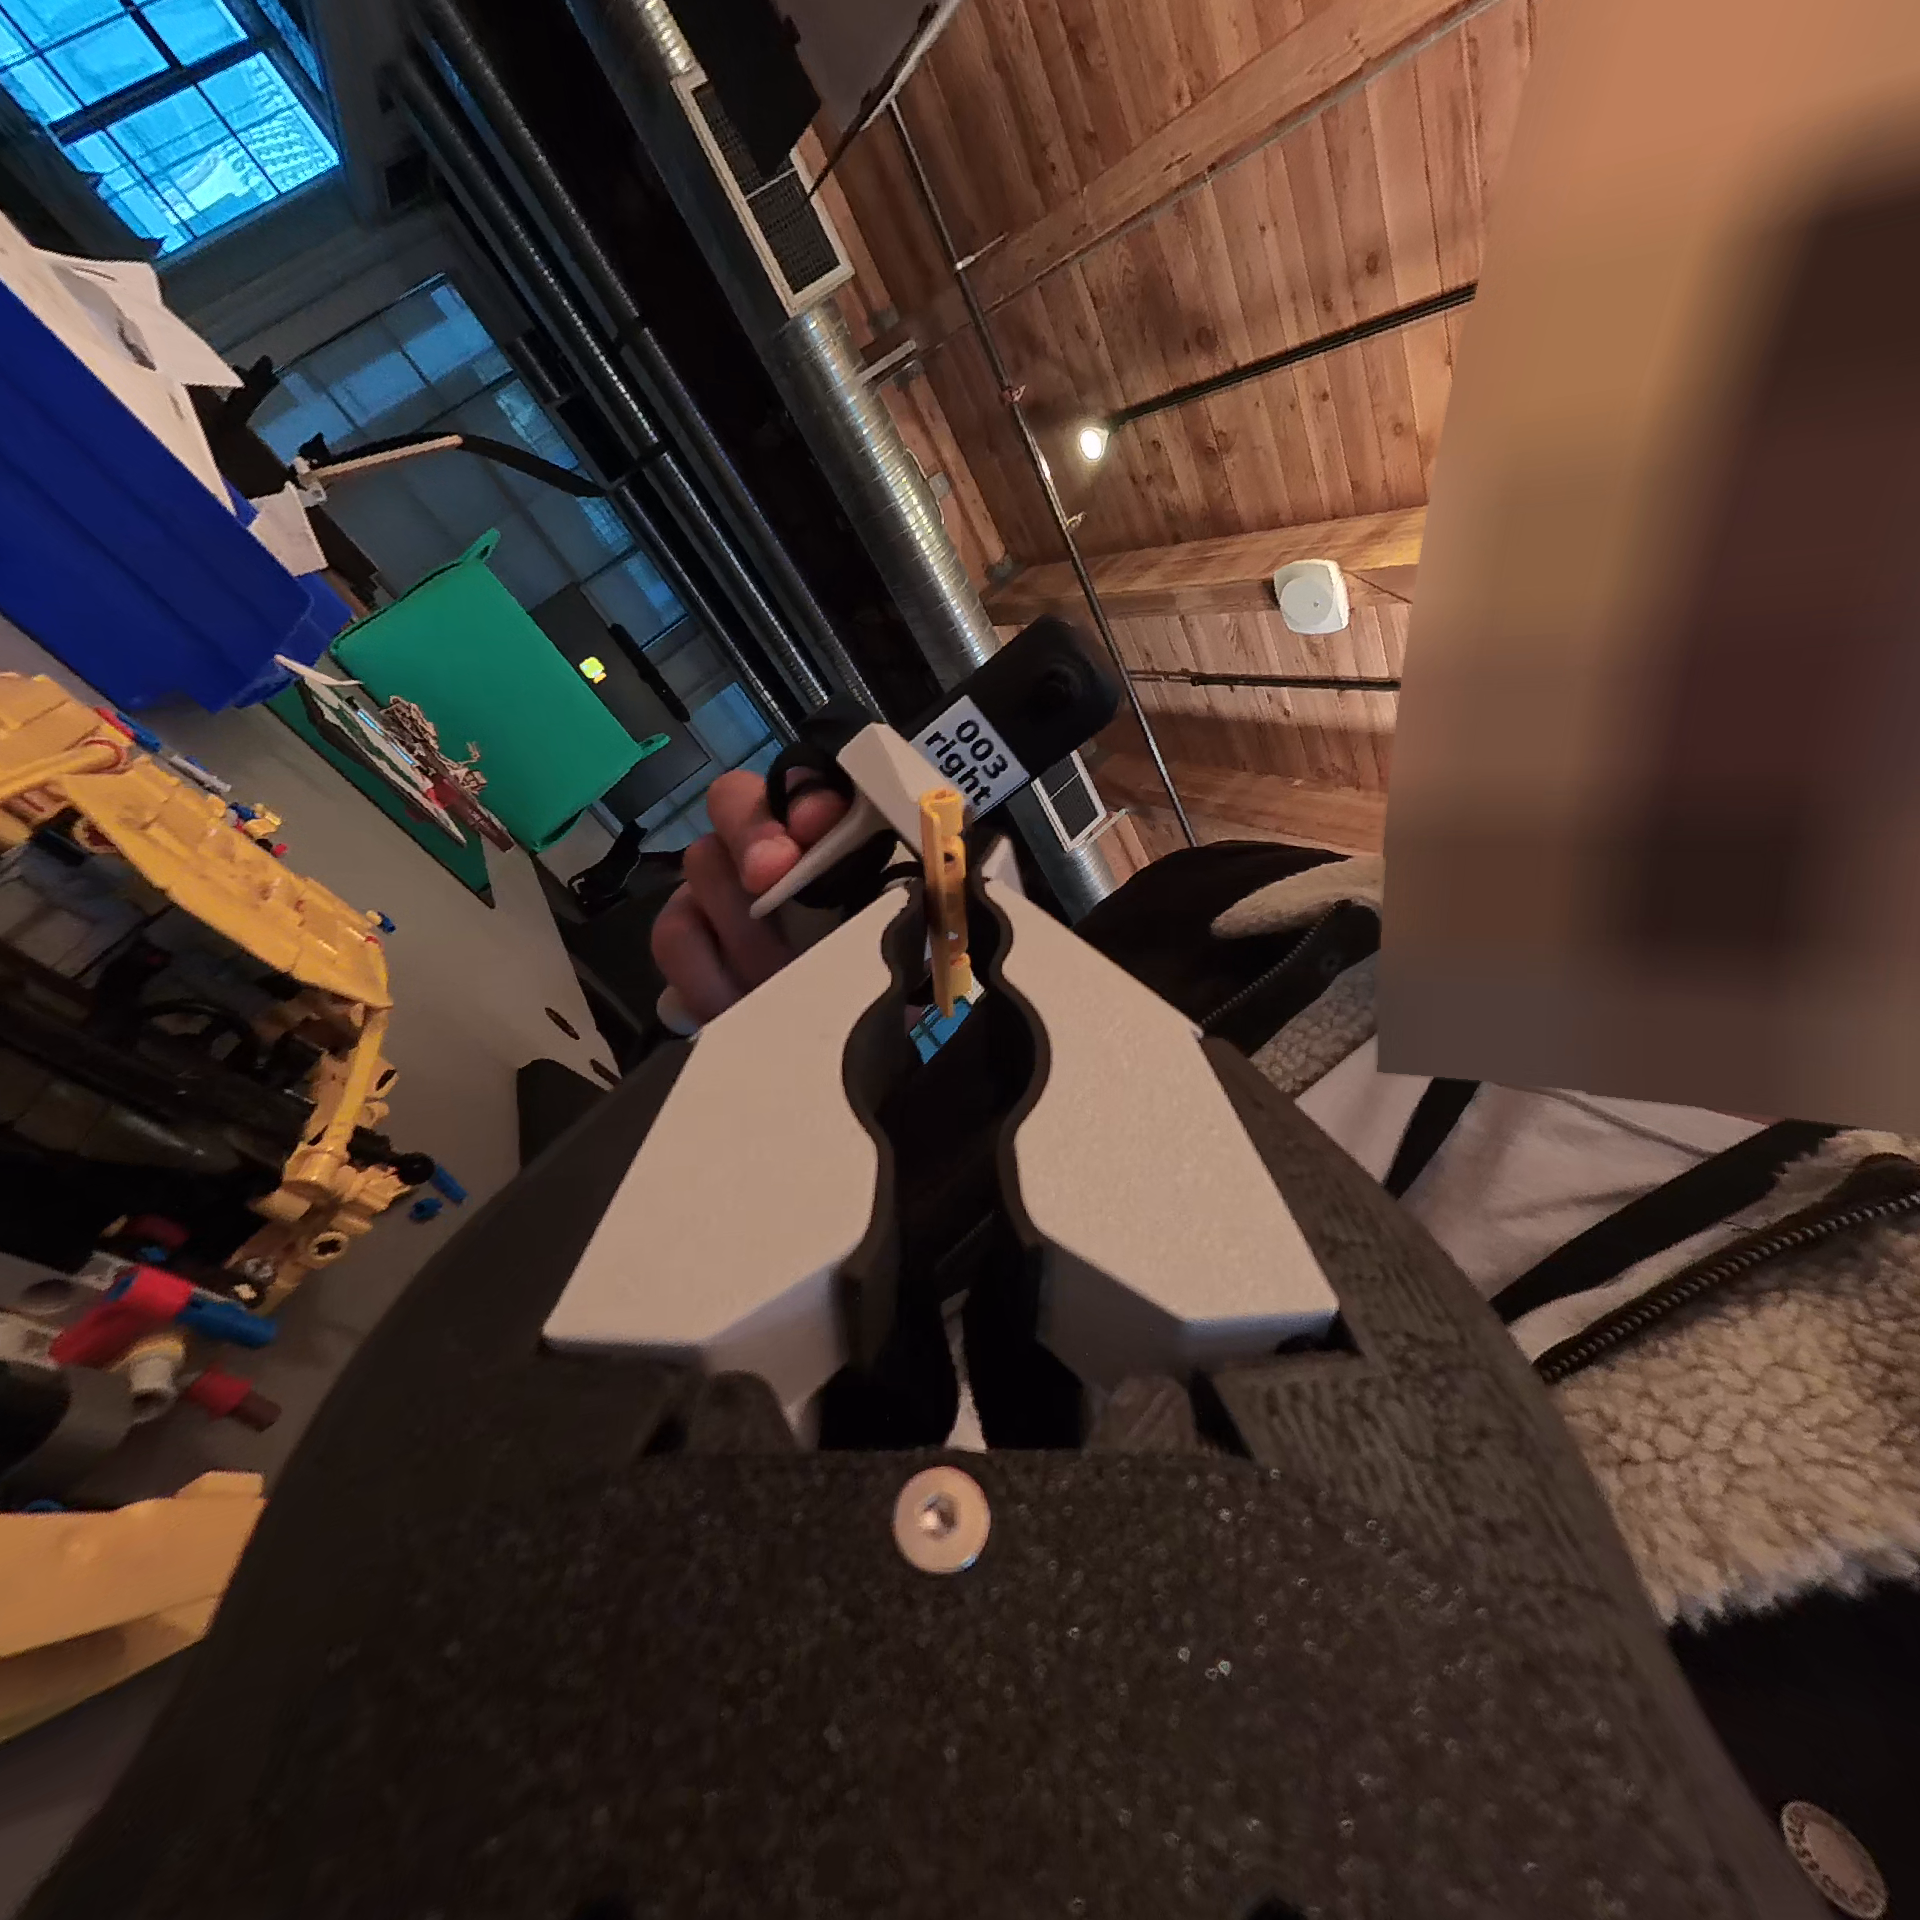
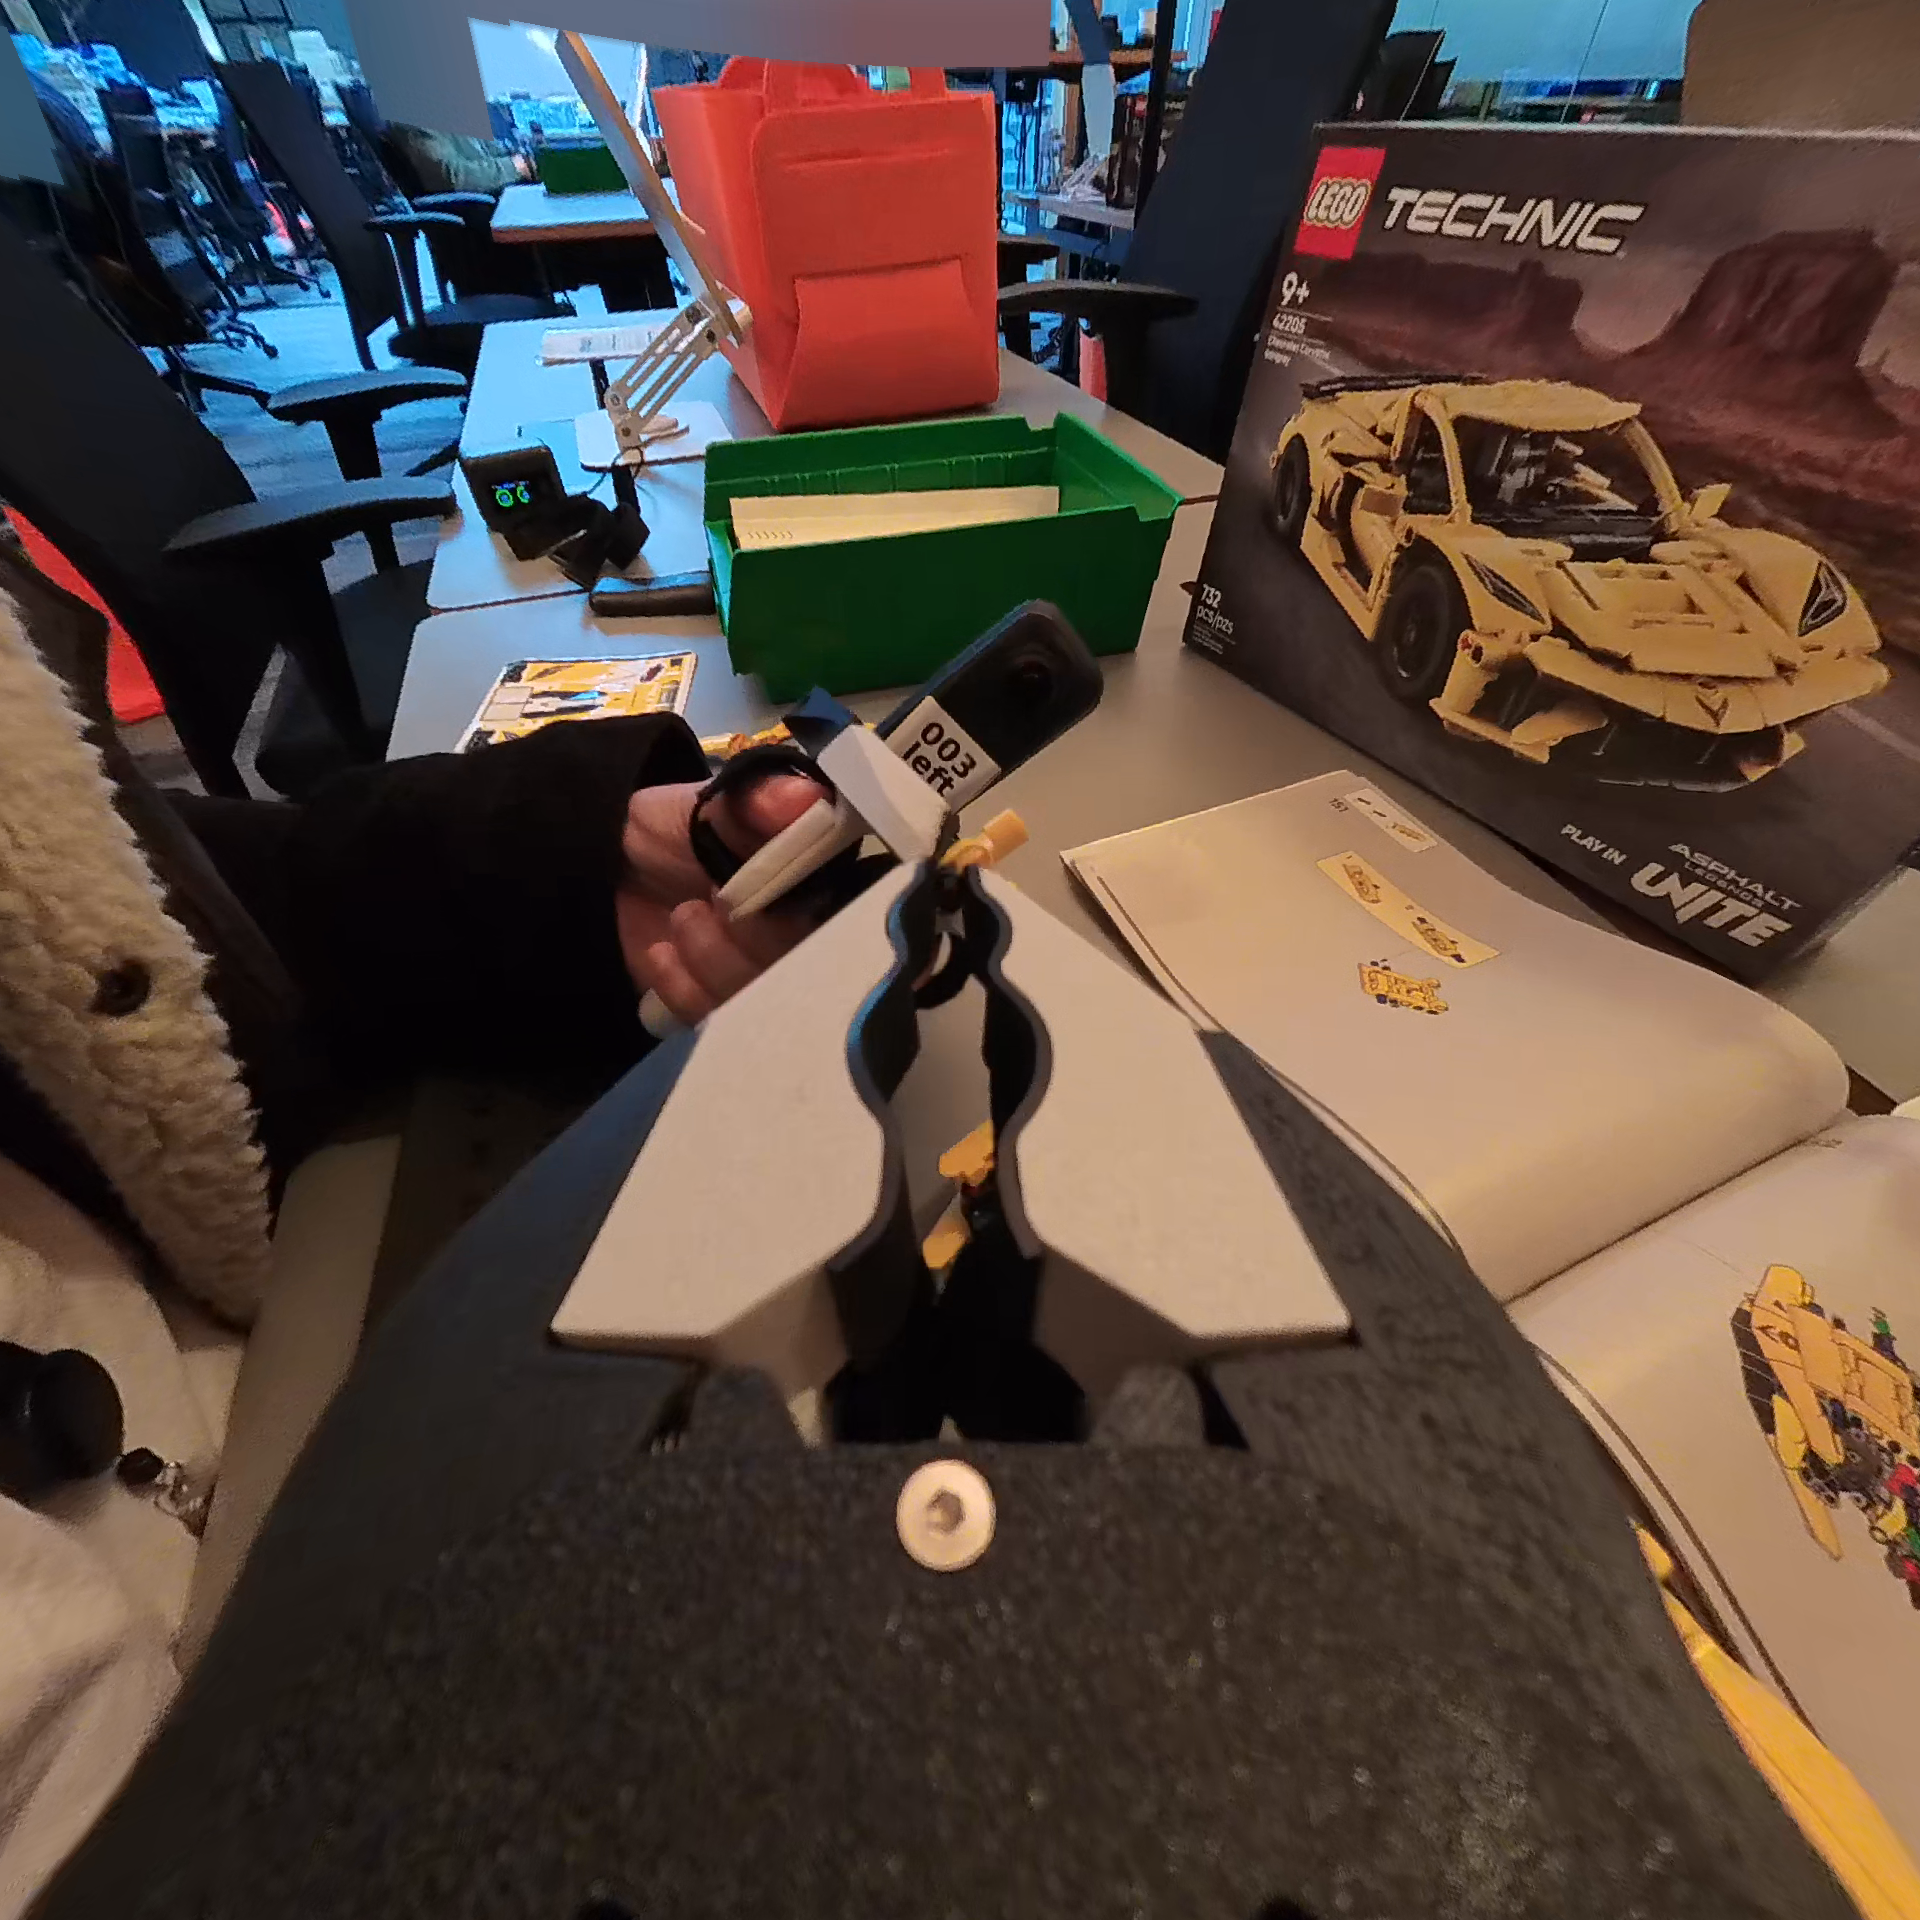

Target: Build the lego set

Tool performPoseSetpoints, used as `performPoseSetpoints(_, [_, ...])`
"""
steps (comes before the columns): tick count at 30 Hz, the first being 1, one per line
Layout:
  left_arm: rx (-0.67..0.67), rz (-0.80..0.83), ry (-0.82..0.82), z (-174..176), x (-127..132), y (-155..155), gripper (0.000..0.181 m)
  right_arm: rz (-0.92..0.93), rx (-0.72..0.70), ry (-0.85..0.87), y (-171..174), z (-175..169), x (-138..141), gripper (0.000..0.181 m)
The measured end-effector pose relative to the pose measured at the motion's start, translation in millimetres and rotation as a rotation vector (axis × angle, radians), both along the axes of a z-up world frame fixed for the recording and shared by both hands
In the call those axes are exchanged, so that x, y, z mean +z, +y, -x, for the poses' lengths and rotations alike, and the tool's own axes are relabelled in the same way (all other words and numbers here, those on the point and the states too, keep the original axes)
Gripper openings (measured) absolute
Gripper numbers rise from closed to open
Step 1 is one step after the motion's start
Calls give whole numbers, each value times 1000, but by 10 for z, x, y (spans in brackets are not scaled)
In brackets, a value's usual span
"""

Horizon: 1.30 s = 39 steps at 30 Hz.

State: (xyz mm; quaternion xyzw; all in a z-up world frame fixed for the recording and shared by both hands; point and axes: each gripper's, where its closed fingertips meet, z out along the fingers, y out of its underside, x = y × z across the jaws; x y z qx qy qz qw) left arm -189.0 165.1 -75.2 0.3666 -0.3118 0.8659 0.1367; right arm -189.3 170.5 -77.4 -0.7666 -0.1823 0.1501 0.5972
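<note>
My two grippers meet tip to tip above the table. In the left wrist view my left gripper (image 1: 943, 920) is shut on a thin yellow Lego piece (image 1: 943, 883) that stands upright between its pads. The right gripper's body (image 1: 966, 748) and the hand holding it are right behind. In the right wrist view my right gripper (image 2: 943, 883) is shut, and the same yellow piece with a tan end (image 2: 992, 840) sticks out at its tips. The left gripper's body (image 2: 935, 758) is just beyond. The partly built yellow Lego car (image 1: 208, 987) sits on the table at the left.
Loose red and blue parts (image 1: 156, 1320) lie by the car, with blue bins (image 1: 125, 540) behind. The open instruction booklet (image 2: 1403, 1018) lies at the right, in front of the set's box (image 2: 1558, 499). A green bin (image 2: 925, 561), an orange bag (image 2: 842, 239) and a sticker sheet (image 2: 582, 696) stand farther back. Less than 4 cm separates the two grippers' tips.
</note>
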Motion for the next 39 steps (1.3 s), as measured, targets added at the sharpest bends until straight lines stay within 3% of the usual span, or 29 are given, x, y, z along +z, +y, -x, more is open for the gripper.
performPoseSetpoints(14, [-16, 1, 16, -4, -28, -17, 7, 44, 29, -57, -34, 16, -73, 4])
performPoseSetpoints(17, [-33, -13, 52, -21, -98, -51, 7, 81, 32, -211, -64, -7, -145, 4])
performPoseSetpoints(22, [-43, -170, 148, -73, -331, -169, 6, 224, 68, -517, -174, -65, -356, 4])
performPoseSetpoints(26, [-59, -265, 190, -77, -461, -246, 6, 285, 108, -552, -233, -32, -460, 3])
performPoseSetpoints(31, [-124, -120, 107, -5, -262, -258, 6, 192, 158, -352, -247, 42, -294, 4])
performPoseSetpoints(36, [-172, 49, -21, 98, 39, -216, 6, -26, 182, -26, -220, 127, 31, 4])
performPoseSetpoints(39, [-173, 131, -58, 120, 131, -161, 6, -131, 143, 17, -170, 146, 131, 3])
